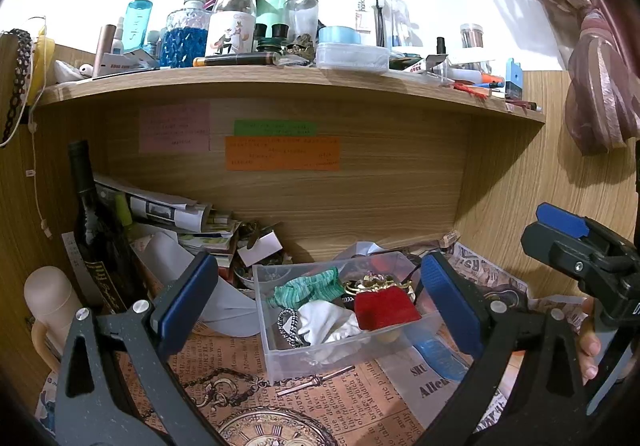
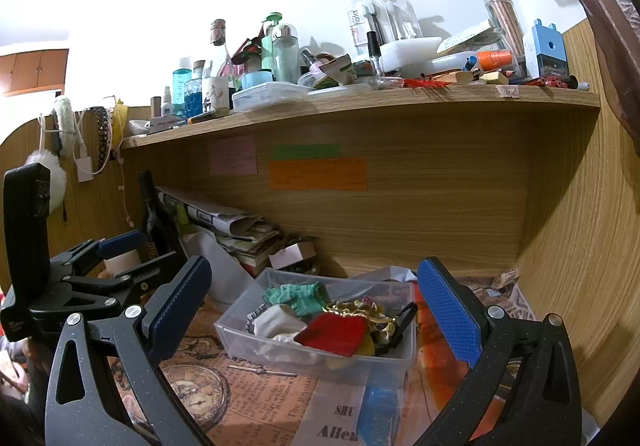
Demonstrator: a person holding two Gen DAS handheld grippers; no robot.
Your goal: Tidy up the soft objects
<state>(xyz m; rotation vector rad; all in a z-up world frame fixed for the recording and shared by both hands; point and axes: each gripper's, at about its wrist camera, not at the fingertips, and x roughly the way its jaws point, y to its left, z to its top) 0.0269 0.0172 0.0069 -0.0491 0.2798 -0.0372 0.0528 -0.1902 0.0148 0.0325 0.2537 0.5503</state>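
Observation:
A clear plastic box (image 1: 280, 356) (image 2: 236, 338) stands on the paper-covered desk. In it lie a green striped cloth (image 1: 310, 286) (image 2: 298, 298), a white cloth (image 1: 330, 322) (image 2: 276, 320), a red pouch (image 1: 382, 310) (image 2: 334, 336) and gold trinkets (image 1: 378, 282) (image 2: 362, 310). My left gripper (image 1: 320, 306) is open and empty, its fingers on either side of the box, in front of it. My right gripper (image 2: 316, 310) is open and empty, likewise facing the box. It also shows at the right of the left wrist view (image 1: 580, 246).
A dark wine bottle (image 1: 96, 230) (image 2: 154, 221) stands at the back left beside a stack of papers (image 1: 180, 213) (image 2: 236, 230). A crowded shelf (image 1: 280, 75) (image 2: 360, 101) of bottles hangs above. A blue item (image 1: 438, 360) (image 2: 378, 412) lies right of the box. Wooden walls enclose the nook.

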